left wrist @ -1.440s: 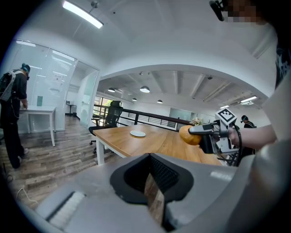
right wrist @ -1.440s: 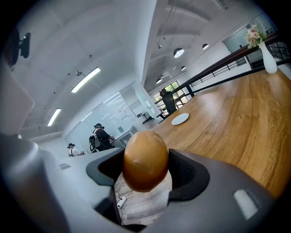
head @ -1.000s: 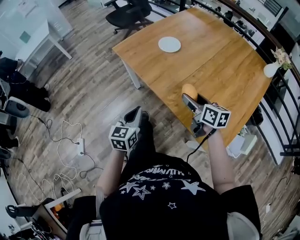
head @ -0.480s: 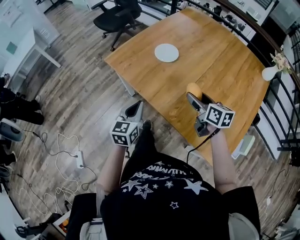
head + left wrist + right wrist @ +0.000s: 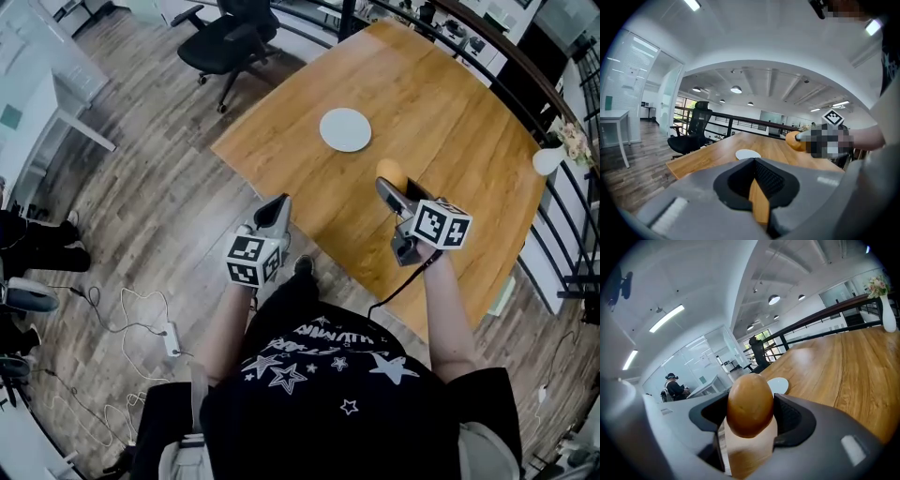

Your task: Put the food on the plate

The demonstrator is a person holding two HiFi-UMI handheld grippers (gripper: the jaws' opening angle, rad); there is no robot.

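A round white plate (image 5: 345,129) lies empty on the wooden table (image 5: 450,103), also seen small in the left gripper view (image 5: 748,153) and the right gripper view (image 5: 780,385). My right gripper (image 5: 390,189) hovers over the table's near part, shut on an orange-brown oval piece of food (image 5: 391,172), which fills the gap between its jaws (image 5: 750,404). The plate is farther off and to its left. My left gripper (image 5: 277,208) is held just off the table's near edge, shut and holding nothing (image 5: 753,161).
A black office chair (image 5: 225,37) stands beyond the table's far left corner. A white vase with flowers (image 5: 550,156) sits at the table's right edge by a black railing (image 5: 572,225). Cables and a power strip (image 5: 171,337) lie on the wood floor at left.
Both grippers have come nearer to the table and plate. The left gripper rose to the table's near edge. The right gripper keeps hold of the food.
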